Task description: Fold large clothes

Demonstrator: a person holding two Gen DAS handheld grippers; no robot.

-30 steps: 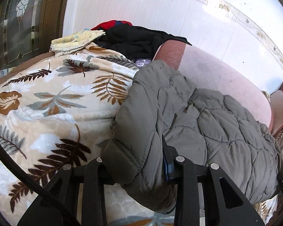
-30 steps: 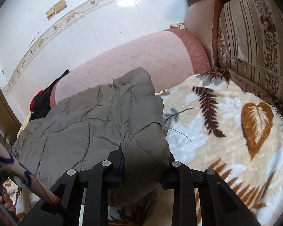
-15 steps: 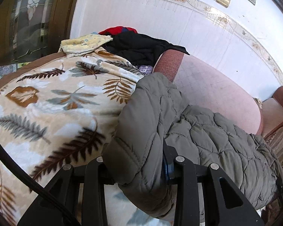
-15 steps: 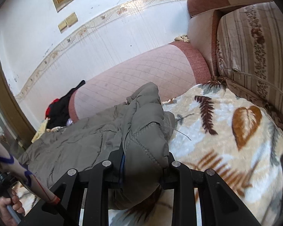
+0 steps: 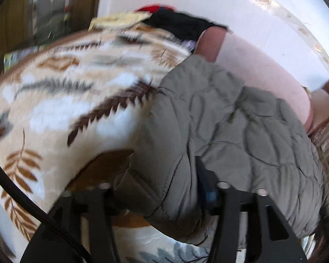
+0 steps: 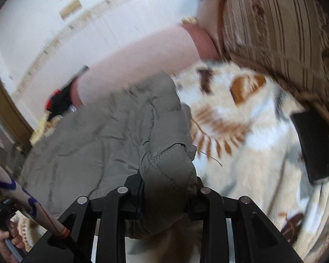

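One grey quilted jacket (image 5: 241,131) lies on a leaf-print blanket (image 5: 65,109); left gripper (image 5: 164,188) and right gripper (image 6: 166,188) each have jaws clenched on its edge. One dark clothes pile (image 5: 182,26) sits beyond.

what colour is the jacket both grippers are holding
Grey-green quilted jacket, clearest in the left wrist view.

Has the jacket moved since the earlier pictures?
Yes. The jacket, clamped by both grippers, has been pulled away from the pink bolster, toward the camera.
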